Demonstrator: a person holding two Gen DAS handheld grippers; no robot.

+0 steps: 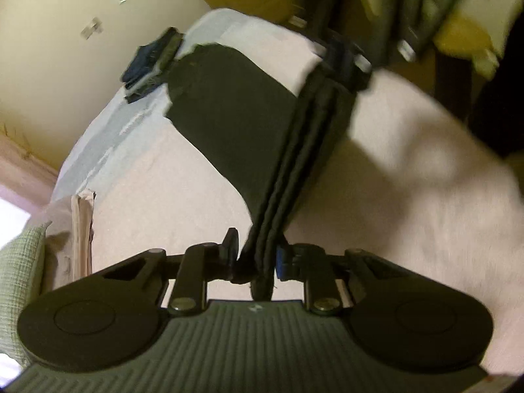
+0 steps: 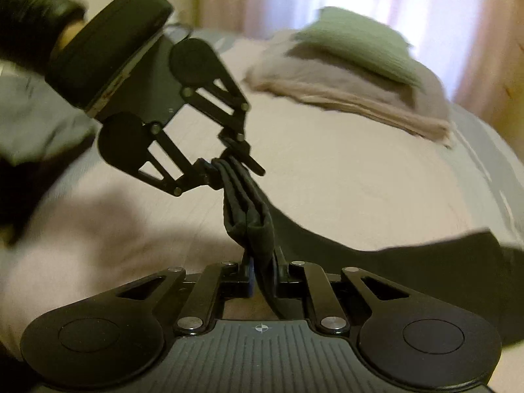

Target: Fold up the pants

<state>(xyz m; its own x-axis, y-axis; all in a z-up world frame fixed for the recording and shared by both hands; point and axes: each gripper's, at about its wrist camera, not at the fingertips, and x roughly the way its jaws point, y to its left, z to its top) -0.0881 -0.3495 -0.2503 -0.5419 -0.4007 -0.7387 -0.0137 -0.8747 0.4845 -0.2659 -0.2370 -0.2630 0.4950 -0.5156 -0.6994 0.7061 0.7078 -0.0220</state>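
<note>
Already you had both claws, left gripper and right gripper, clamped on the black pants layered edge stretched between them, final fold apparently still left.

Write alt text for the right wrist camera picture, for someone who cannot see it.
Two hand-held grippers hold a bunched edge of black pants stretched between them above a bed with a pale cover: the right hand-held gripper in the foreground, the left hand-held gripper facing it. Folded beige cloth and a green pillow lie behind.
</note>
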